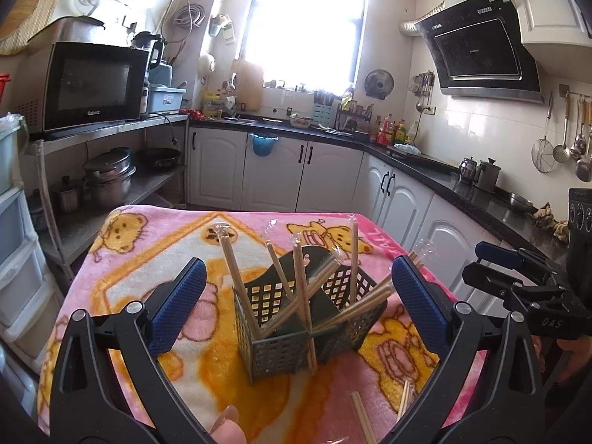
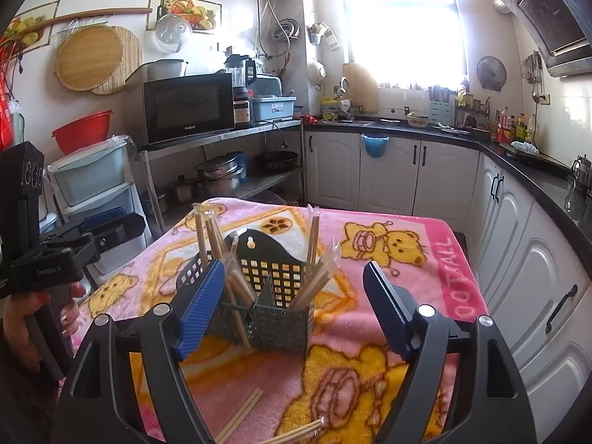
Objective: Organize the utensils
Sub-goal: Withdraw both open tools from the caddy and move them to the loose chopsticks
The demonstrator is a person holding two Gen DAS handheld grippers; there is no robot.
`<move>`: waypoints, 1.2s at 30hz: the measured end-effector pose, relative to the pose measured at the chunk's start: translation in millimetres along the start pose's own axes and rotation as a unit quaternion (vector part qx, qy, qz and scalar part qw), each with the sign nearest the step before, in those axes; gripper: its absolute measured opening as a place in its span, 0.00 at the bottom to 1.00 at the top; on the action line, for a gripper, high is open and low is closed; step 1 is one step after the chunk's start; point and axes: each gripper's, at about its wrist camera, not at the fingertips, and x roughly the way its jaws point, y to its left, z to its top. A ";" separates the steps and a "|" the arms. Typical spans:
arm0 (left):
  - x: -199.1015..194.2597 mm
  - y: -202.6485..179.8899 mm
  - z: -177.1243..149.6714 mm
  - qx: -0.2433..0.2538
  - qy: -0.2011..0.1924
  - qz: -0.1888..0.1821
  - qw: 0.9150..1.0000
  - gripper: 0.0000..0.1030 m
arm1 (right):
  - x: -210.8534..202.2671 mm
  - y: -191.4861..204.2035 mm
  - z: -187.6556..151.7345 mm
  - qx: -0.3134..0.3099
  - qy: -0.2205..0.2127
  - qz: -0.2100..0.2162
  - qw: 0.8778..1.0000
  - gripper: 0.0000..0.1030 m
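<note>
Your jaws are released on both sides: the left gripper (image 1: 298, 301) stands spread wide with nothing pressed between its blue pads, and the right gripper (image 2: 292, 309) is likewise parted and empty. The dark green perforated utensil caddy (image 2: 275, 296) sits upright on the pink bear-print blanket (image 2: 388, 296) that covers the counter, straight ahead of both grippers. Wrapped pairs of disposable chopsticks (image 1: 236, 277) lean at mixed angles in its compartments, their clear wrapper ends sticking up above the rim. More wrapped chopsticks (image 2: 292, 431) still lie loose on the blanket near you, just short of the caddy. In the right wrist view your left hand (image 2: 35, 310) grips its handle off to the left side.
</note>
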 end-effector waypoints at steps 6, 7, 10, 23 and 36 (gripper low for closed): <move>-10.5 2.9 -6.9 -0.009 -0.001 -0.001 1.000 0.90 | -8.7 3.5 -9.8 0.001 0.003 0.002 1.000 0.75; -12.2 3.8 -8.7 -0.010 -0.001 -0.001 1.000 0.90 | -9.8 4.5 -11.4 -0.001 0.004 0.002 1.000 0.75; -15.2 4.5 -14.1 -0.012 0.003 -0.004 1.000 0.90 | -12.9 7.8 -16.1 -0.006 0.005 -0.001 1.000 0.76; -15.0 -8.3 -47.0 0.004 0.036 -0.023 0.999 0.90 | -21.1 11.6 -42.6 -0.017 0.017 -0.011 1.000 0.81; -1.2 -15.6 -80.4 0.021 0.081 -0.026 0.996 0.90 | -12.1 3.1 -79.2 -0.010 0.060 -0.024 0.998 0.81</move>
